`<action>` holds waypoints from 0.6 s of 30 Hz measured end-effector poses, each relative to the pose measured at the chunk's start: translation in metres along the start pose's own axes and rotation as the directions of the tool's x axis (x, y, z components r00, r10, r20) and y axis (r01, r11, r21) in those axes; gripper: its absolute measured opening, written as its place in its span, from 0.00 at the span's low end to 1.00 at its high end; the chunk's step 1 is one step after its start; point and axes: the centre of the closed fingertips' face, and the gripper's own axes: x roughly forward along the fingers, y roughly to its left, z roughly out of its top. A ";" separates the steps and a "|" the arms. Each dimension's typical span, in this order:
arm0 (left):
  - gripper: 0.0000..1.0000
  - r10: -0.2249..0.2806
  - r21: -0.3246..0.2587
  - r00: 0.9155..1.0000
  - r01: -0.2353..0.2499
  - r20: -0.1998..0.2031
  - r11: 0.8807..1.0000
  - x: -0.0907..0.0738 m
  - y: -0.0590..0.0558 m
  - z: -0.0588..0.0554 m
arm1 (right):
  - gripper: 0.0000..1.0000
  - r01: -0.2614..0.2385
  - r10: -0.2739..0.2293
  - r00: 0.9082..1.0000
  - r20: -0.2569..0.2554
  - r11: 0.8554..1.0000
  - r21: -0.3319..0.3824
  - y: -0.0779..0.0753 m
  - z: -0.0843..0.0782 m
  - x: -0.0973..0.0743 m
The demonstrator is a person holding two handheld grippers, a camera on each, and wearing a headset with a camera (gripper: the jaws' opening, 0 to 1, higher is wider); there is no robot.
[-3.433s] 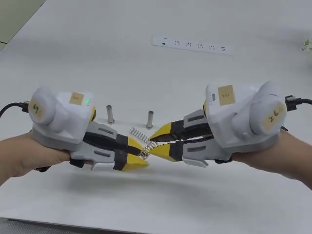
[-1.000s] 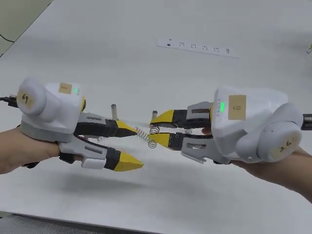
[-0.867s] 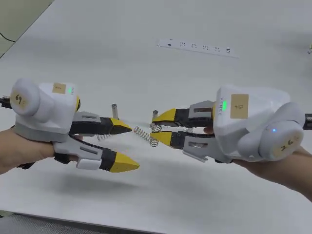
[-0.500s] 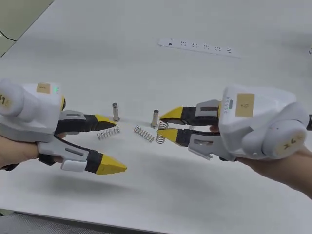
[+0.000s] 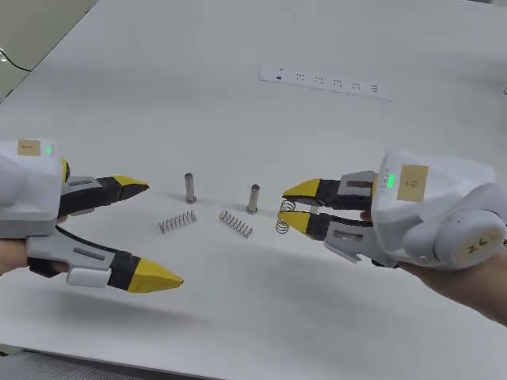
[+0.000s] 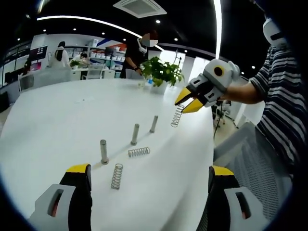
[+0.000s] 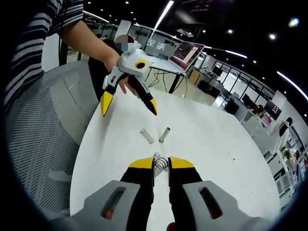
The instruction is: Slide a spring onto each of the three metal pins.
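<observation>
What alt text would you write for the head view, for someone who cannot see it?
The right gripper pinches a small spring over a white table; the left gripper is open. Two loose springs lie by two upright pins.

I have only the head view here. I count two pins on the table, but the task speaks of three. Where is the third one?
Observer: The left gripper view shows the third pin, bare, standing close by the right tongs.
Operator: Do those tongs really grip a spring?
Observer: Yes. The right gripper view shows the spring pinched between their tips.
</observation>
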 end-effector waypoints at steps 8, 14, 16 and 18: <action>0.98 0.021 0.007 1.000 -0.021 0.001 1.000 -0.005 0.001 -0.002 | 0.08 0.049 -0.049 0.999 -0.024 0.999 0.007 -0.015 -0.012 -0.007; 0.98 0.030 0.001 1.000 -0.030 0.002 1.000 -0.007 0.002 -0.003 | 0.08 0.112 -0.110 0.992 -0.054 0.993 0.022 -0.037 -0.028 -0.015; 0.98 0.033 0.000 0.999 -0.033 0.005 0.999 -0.008 0.002 -0.002 | 0.08 0.132 -0.131 0.990 -0.060 0.991 0.021 -0.045 -0.030 -0.018; 0.98 0.034 0.000 0.999 -0.034 0.004 0.999 -0.007 0.002 -0.003 | 0.08 0.144 -0.142 0.988 -0.066 0.989 0.023 -0.050 -0.034 -0.020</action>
